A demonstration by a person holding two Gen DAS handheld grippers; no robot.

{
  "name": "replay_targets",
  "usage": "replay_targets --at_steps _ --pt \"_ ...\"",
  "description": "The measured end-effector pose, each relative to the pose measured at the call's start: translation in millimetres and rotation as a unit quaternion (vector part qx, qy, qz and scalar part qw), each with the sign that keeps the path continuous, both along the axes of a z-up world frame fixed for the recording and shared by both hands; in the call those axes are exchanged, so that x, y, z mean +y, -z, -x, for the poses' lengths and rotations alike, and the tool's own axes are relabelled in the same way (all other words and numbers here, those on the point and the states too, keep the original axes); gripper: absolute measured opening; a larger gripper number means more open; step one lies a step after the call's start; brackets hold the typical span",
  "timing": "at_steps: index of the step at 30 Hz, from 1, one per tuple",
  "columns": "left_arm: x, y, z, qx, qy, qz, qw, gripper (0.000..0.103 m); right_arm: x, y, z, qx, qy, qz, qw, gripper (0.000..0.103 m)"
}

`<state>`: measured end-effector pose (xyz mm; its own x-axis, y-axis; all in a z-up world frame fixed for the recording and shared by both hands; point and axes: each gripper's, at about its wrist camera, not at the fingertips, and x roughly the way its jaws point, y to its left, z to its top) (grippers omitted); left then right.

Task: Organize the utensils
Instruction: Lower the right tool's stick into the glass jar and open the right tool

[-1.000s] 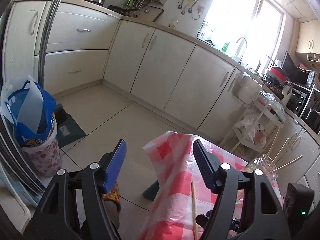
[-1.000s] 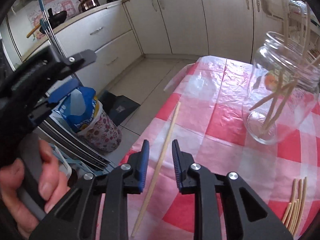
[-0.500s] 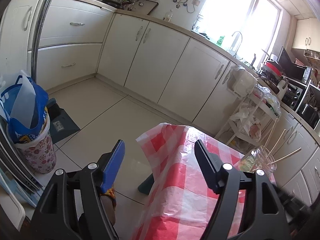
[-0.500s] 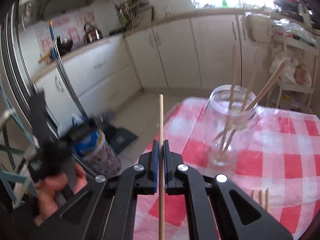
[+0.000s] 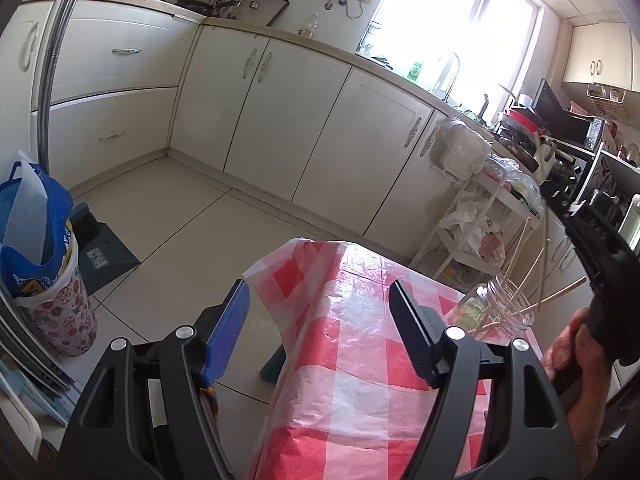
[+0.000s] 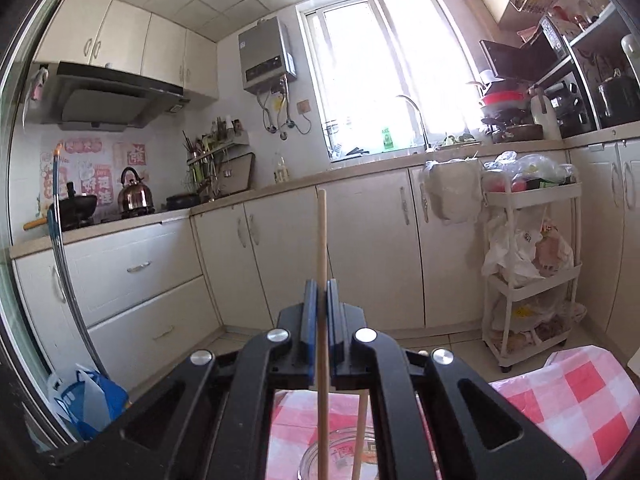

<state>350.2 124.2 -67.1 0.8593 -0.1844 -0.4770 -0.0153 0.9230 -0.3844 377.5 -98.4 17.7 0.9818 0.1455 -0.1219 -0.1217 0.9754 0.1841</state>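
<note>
Sunlit kitchen, checked tablecloth (image 5: 360, 360) over the table. From the left wrist: the left gripper (image 5: 320, 332) idles spread wide above the cloth's edge, the glass jar (image 5: 502, 312) of sticks off to its right. From the right wrist: the right gripper (image 6: 321, 316) pinches an upright chopstick (image 6: 321, 240) over the jar (rim barely visible below). Released off-centre, it might strike the rim and tumble out.
</note>
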Motion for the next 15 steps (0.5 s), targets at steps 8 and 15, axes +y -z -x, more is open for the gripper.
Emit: replay_targets --at_steps 8,15 --pt "-3 -5 -1 -0.005 0.007 0.002 1.0 0.069 16 11 10 -0.028 0.013 0.083 0.996 0.006" --pt "-3 -3 -1 -0.002 0.007 0.001 1.0 0.069 25 24 29 -0.037 0.021 0.117 0.992 0.006"
